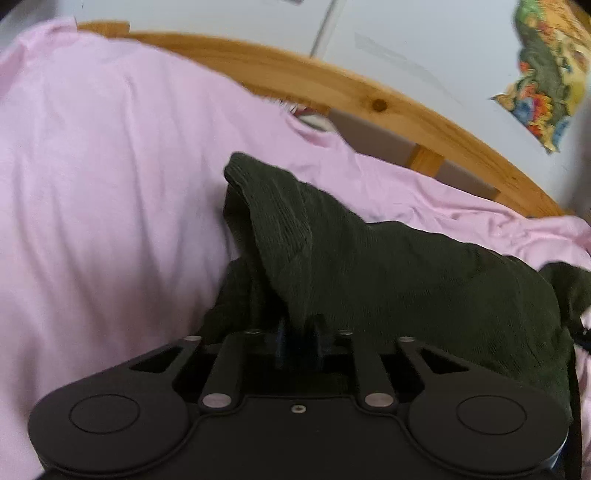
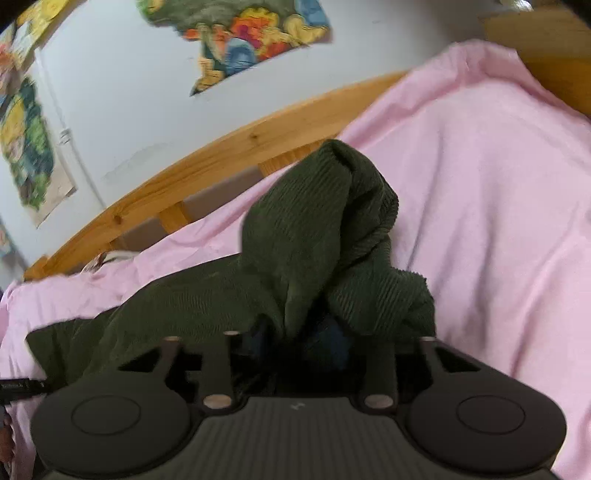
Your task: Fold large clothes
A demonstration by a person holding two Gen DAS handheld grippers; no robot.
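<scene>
A dark green corduroy garment lies over a pink bed sheet. My left gripper is shut on a bunched fold of it, and the cloth rises in a peak in front of the fingers and hides their tips. In the right wrist view the same garment stands bunched up in front of my right gripper, which is shut on another fold. The garment stretches away to the left of the right gripper across the pink sheet.
A curved wooden bed frame runs along the far side of the bed, also in the right wrist view. Behind it is a white wall with colourful posters. A black cable lies at the left edge.
</scene>
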